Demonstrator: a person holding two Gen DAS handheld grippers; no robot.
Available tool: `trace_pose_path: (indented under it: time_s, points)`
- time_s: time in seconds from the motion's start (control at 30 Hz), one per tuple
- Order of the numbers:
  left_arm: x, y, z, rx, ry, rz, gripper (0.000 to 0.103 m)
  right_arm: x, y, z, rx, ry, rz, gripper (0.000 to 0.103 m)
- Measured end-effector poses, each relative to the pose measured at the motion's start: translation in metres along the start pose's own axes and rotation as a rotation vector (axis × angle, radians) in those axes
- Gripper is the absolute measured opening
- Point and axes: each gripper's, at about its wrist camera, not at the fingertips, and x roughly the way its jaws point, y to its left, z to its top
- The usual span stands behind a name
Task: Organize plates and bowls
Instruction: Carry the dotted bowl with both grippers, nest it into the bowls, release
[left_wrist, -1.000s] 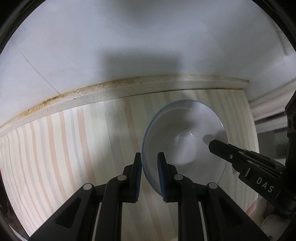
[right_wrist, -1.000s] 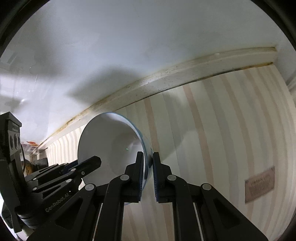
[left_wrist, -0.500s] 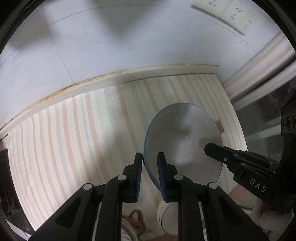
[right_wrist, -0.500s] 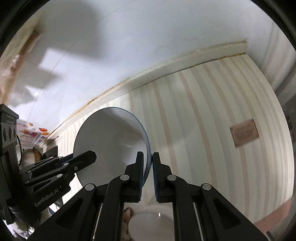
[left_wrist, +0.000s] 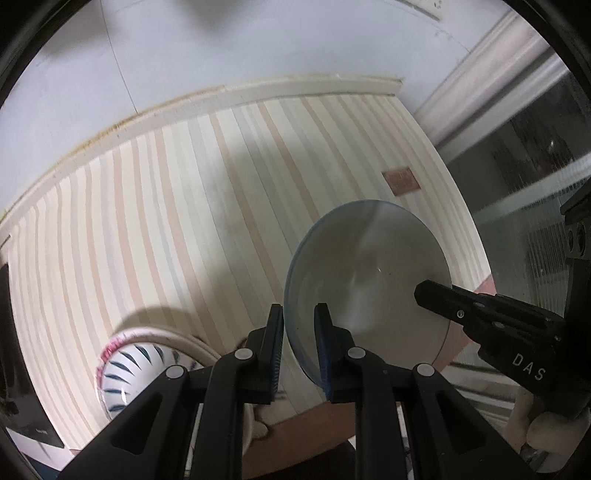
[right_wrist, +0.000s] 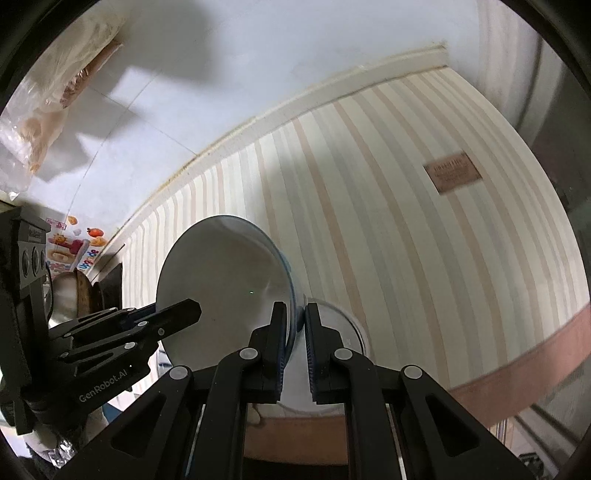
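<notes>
Both the left hand-held gripper (left_wrist: 298, 330) and right hand-held gripper (right_wrist: 294, 325) pinch the blue-rimmed bowl's (left_wrist: 369, 273) opposite rims, apparently lifted higher above the striped surface (left_wrist: 177, 221) than before.

"DAS" reads in white letters on the black body of the right gripper (left_wrist: 419, 291), low on the right in the left wrist view. Over in the right wrist view, "GenRobot.AI" runs in white along the left gripper (right_wrist: 195, 308) on the near left. There's a brown label (right_wrist: 453, 172) on the striped cloth (right_wrist: 388, 221), far right, with lettering too blurred to read. The colourful package (right_wrist: 72, 245) at far left carries print, also illegible.
</notes>
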Motion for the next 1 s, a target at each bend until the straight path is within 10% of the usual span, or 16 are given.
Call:
trace_pose_path:
  time_s: [1.0]
  points:
    - [0.063,-0.024,-0.036,0.042,0.129,0.059,0.015,0.049,-0.045,-0.032,0.050,0.122,-0.023,0.011]
